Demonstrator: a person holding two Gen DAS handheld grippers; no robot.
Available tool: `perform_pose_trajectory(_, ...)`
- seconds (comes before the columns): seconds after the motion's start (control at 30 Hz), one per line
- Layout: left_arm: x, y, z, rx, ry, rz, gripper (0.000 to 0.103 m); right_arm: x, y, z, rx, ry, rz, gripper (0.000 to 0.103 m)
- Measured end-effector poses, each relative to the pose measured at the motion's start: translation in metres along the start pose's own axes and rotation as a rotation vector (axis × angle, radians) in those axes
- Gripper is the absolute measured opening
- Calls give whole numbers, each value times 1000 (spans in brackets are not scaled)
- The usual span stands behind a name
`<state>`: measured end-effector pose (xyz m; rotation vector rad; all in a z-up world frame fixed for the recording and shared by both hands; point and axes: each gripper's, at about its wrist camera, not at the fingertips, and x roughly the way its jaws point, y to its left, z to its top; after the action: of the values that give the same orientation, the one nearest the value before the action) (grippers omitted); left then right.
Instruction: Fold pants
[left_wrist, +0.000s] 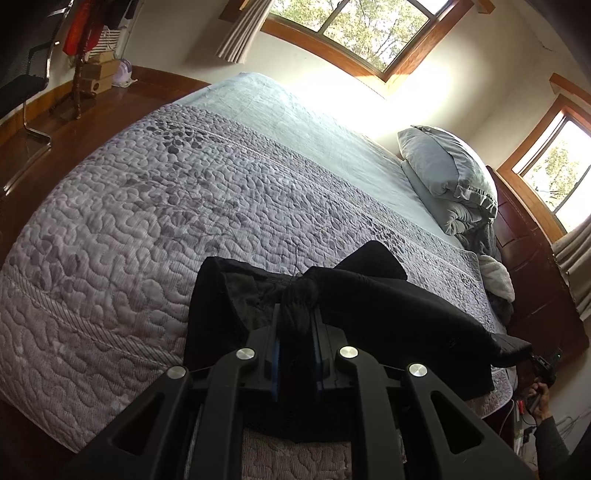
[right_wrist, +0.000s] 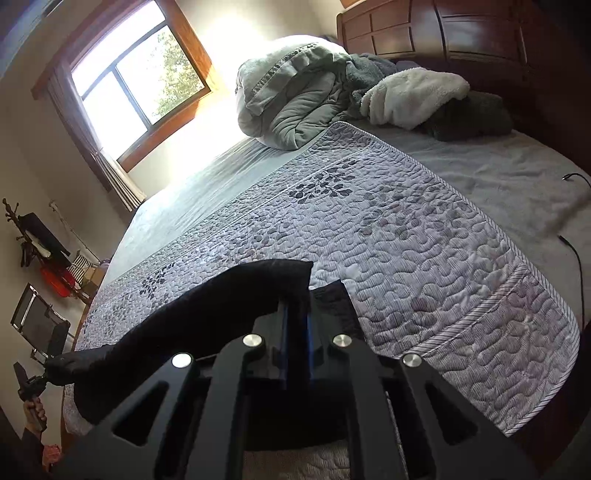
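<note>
A: Left gripper (left_wrist: 297, 314) is clamped on a bunched edge of the black pants (left_wrist: 369, 306); right gripper (right_wrist: 295, 314) pinches the other end.

B: Pants hang stretched between them, above the quilt (left_wrist: 147, 229). Advice: keep the span taut and lower both ends evenly.

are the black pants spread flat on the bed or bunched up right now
Bunched up, not flat. The black pants hang stretched between the left gripper and right gripper, gathered at each, partly draping on the quilt.
</note>
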<state>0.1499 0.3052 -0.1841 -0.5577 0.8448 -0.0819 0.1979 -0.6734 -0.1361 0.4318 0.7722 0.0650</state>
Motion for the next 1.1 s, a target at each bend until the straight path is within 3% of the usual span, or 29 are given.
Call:
perform_pose_trajectory(0.37, 10, 8, -42, 0, 58, 40, 14, 6, -12, -54, 25, 34, -10, 9)
perform_pose_trajectory(0.6, 16, 22, -58, -16, 96, 84, 19, 7, -27, -78, 62, 58, -41, 25)
perform_pose_trajectory(0.63, 17, 23, -60, -18, 101, 92, 20, 8, -30, -82, 73, 66, -48, 32)
perform_pose_trajectory(0.7, 17, 26, -66, -20, 115, 108, 23, 9, -39, -89, 114, 86, -60, 41)
perform_pose_trajectory(0.87, 6, 38, -75, -48, 125, 159, 28, 12, -64, -112, 275, 141, -27, 46)
perform_pose_trajectory(1.03, -25, 59, -81, -139, 63, 177, 27, 9, -82, -139, 466, 139, 51, 52)
perform_pose_trajectory(1.1, -36, 60, -83, -173, 39, 157, 35, 7, -82, -148, 506, 129, 79, 52)
